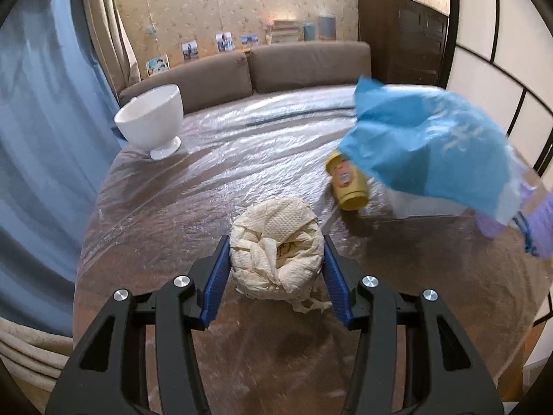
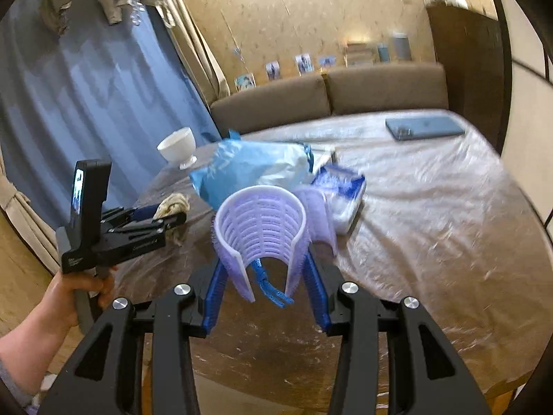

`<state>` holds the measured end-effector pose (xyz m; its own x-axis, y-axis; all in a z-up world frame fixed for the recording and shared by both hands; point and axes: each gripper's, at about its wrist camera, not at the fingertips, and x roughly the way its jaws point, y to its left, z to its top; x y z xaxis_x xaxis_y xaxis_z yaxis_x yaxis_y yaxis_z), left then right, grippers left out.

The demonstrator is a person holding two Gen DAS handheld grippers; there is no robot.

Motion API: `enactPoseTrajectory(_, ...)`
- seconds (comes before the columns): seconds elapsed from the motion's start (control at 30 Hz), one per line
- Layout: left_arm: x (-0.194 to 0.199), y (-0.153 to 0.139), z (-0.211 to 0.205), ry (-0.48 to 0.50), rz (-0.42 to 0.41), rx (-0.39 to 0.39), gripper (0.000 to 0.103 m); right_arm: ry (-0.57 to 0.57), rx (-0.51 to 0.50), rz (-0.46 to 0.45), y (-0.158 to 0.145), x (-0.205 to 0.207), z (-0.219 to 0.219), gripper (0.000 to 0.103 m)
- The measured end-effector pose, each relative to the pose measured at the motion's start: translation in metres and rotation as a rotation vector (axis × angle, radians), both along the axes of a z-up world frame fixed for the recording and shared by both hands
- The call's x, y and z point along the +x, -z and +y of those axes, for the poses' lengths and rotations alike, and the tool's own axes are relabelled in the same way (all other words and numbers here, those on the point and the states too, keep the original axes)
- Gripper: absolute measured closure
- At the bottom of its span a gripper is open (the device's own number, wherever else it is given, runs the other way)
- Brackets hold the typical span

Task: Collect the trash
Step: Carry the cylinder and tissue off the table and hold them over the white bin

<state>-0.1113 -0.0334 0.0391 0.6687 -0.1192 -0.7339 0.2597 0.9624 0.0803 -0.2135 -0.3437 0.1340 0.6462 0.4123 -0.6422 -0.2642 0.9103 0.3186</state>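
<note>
— While angled down at the tabletop (image 1: 172,207), what grips the crumpled paper wad (image 1: 276,256)?
— Left fingers (image 1: 216,276), lower centre. Right fingers (image 2: 216,285) clamp the lilac mesh holder (image 2: 261,221) with blue bag (image 2: 249,166); yellow cup (image 1: 347,185) lies right.

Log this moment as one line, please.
left gripper: shut on paper wad | right gripper: shut on lilac holder, blue bag attached | yellow jar: on table

Room: beige patterned wallpaper (image 1: 214,3), blue curtain (image 1: 45,131).
Brown sofa (image 1: 249,69) against wall, dark wooden cabinet (image 1: 401,34) at right.
</note>
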Motion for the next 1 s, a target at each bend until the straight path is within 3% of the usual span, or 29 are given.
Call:
enactPoseTrajectory(0.27,-0.036,-0.026,-0.018,0.07,-0.042,-0.062,0.051,-0.05,-0.009,0.062,0.012,-0.003,0.015,0.061)
enactPoseTrajectory(0.43,-0.054,-0.03,-0.034,0.135,-0.025,-0.095,0.051,-0.102,-0.029,0.093,0.021,-0.008,0.027,0.061)
enactPoseTrajectory(0.7,-0.062,-0.015,-0.071,0.232,0.022,-0.097,0.051,-0.15,-0.055,0.109,0.032,-0.019,0.037,0.061)
enactPoseTrajectory(1.0,-0.059,-0.002,-0.075,0.217,0.066,-0.126,0.051,-0.121,-0.06,0.104,0.03,-0.031,0.023,0.061)
